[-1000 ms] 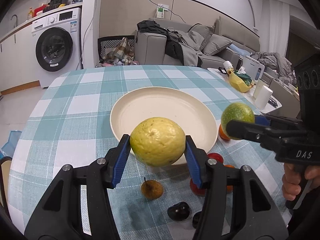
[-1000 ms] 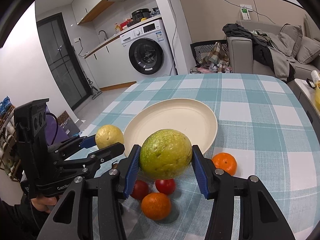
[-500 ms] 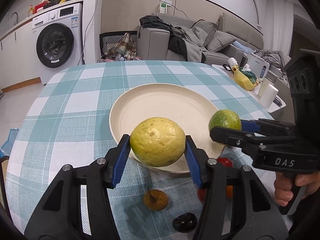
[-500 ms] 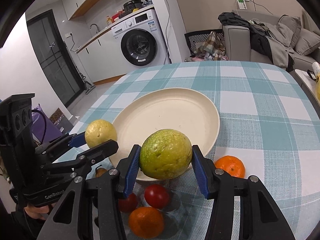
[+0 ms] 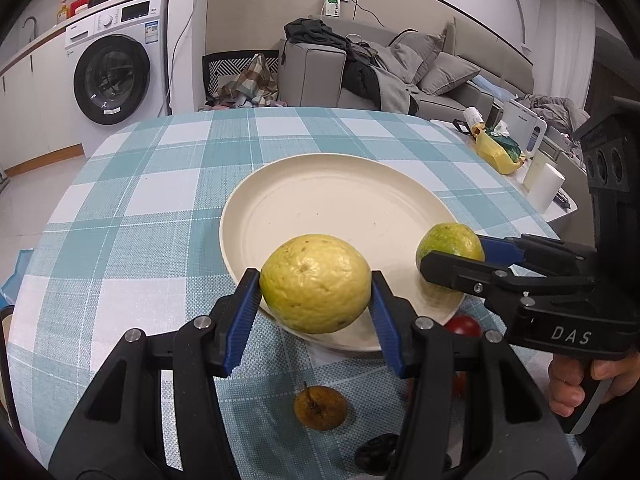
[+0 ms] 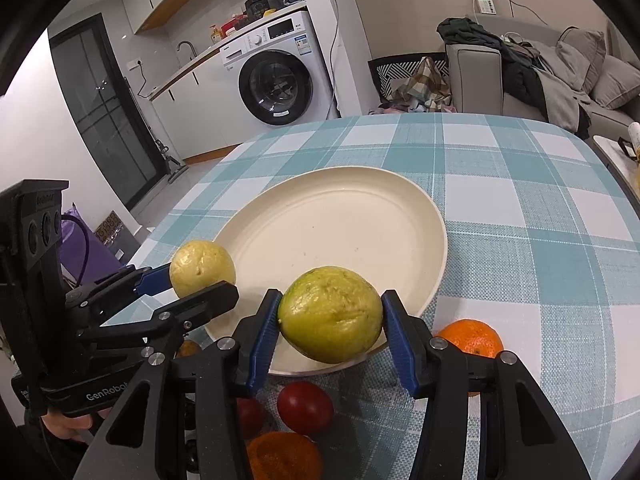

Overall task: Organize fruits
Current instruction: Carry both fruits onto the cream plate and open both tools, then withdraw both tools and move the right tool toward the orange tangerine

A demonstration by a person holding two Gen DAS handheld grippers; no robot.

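Note:
My left gripper (image 5: 315,285) is shut on a pale yellow round fruit (image 5: 315,283), held over the near rim of the cream plate (image 5: 320,208). My right gripper (image 6: 331,315) is shut on a greenish-yellow round fruit (image 6: 330,314), just above the plate's (image 6: 340,224) near right rim. In the left wrist view that green fruit (image 5: 448,245) and the right gripper (image 5: 454,258) show at the plate's right edge. In the right wrist view the yellow fruit (image 6: 201,267) and the left gripper (image 6: 200,280) sit at the plate's left edge. The plate's middle is bare.
On the checked tablecloth (image 6: 520,208) near me lie a brown fruit (image 5: 320,407), red tomatoes (image 6: 305,408), oranges (image 6: 471,337) and a dark fruit (image 5: 376,456). A hand (image 5: 576,380) grips the right tool's handle. A side table (image 5: 532,184) with clutter stands to the right.
Both grippers have moved forward and down with their fruits, from short of the plate to over its near rim. The grips are unchanged.

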